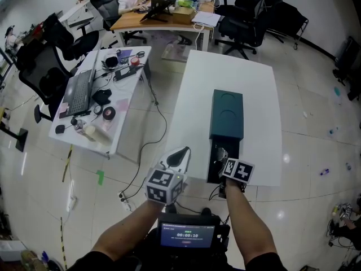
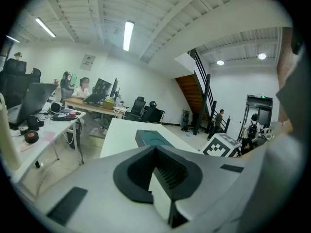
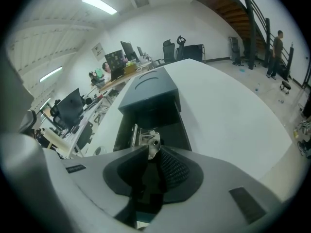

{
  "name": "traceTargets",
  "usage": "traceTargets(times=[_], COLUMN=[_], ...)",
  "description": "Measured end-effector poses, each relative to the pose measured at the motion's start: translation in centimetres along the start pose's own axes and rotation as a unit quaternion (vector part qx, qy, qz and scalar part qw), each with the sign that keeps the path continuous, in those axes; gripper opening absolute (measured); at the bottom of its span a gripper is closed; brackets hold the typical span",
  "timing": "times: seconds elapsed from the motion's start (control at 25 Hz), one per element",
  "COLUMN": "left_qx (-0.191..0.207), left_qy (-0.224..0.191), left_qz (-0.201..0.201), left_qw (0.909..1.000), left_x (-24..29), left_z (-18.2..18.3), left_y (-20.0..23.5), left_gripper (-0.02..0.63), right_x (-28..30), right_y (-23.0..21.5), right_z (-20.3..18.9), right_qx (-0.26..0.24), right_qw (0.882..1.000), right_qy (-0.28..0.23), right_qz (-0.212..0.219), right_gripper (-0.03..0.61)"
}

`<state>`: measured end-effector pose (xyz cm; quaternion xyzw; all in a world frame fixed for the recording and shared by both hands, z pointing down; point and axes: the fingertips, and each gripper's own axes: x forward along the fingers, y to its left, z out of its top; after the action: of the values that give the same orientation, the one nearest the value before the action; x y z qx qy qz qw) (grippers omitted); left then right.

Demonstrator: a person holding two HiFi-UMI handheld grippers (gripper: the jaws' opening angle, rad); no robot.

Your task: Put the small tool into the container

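Right up close, a small screen sits at the chest between two bare forearms. Above it, the left gripper hangs off the near left corner of the white table, out over glossy floor tiles. Its ribbed black pads meet at the tips, with nothing in them.

Over to the right gripper: it's at the near end of the open drawer, jaws drawn in narrow and pinching the small tool. That's a shiny metal piece, and its far end pokes out over the black drawer floor.

The drawer slides out of the container, a dark green, matte, boxy thing with rounded outlines pressed into its lid. It lies lengthwise on the table, drawer mouth reaching the near edge.

There's plenty of room here. The tabletop right of the container is smooth, bare white, and so is the far end.

To the left stands a second desk, well apart, crowded with a laptop, a tape roll and other clutter. A black cable snakes across the floor between the two tables. Black office chairs ring the far end.
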<state>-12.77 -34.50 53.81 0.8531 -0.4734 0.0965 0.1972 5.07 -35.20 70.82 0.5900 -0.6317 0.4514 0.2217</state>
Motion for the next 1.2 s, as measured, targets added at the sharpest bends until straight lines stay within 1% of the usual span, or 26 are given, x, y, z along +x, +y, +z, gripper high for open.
traceTargets(times=[0.16,0.24,0.28,0.32,0.52,0.6,0.72,0.84,1.04,1.2], left_qx=[-0.002,-0.004,-0.005,-0.005,-0.005,-0.007,-0.008,-0.009,-0.008,-0.01], left_qy=[-0.001,-0.001,-0.001,-0.001,-0.002,-0.004,-0.004,-0.003,-0.004,-0.002], left_qz=[0.0,-0.001,-0.002,-0.003,-0.005,-0.002,0.002,0.003,-0.004,-0.005], left_qw=[1.0,1.0,1.0,1.0,1.0,1.0,1.0,0.9999,1.0,0.9999], left_x=[0.0,0.0,0.0,0.0,-0.3,-0.6,-0.6,-0.6,-0.6,-0.6], left_z=[0.0,0.0,-0.1,-0.2,0.0,0.0,0.0,0.0,0.1,-0.1], left_y=[0.3,0.3,0.3,0.3,0.6,1.2,1.9,1.9,1.3,1.2], left_gripper=[0.023,0.023,0.023,0.023,0.023,0.023,0.023,0.023,0.023,0.023], right_x=[0.2,0.4,0.6,0.7,0.9,0.8,0.5,0.4,-0.2,-0.1], right_y=[0.3,0.2,0.1,0.0,-0.1,0.0,0.2,0.2,0.0,-0.4], right_z=[-0.3,-0.4,-0.4,-0.4,-0.2,-0.2,0.1,0.1,0.1,0.0], right_qx=[0.0,0.001,0.001,0.001,0.011,0.015,0.018,0.014,0.016,0.006], right_qw=[1.0,1.0,0.999,0.999,0.998,0.999,0.999,0.999,0.999,0.999], right_qy=[0.007,0.018,0.022,0.026,0.02,0.012,0.002,0.0,-0.002,0.006], right_qz=[-0.003,-0.015,-0.023,-0.031,-0.05,-0.05,-0.038,-0.031,-0.031,-0.045], right_gripper=[0.094,0.097,0.12,0.125,0.123,0.123,0.123,0.123,0.124,0.124])
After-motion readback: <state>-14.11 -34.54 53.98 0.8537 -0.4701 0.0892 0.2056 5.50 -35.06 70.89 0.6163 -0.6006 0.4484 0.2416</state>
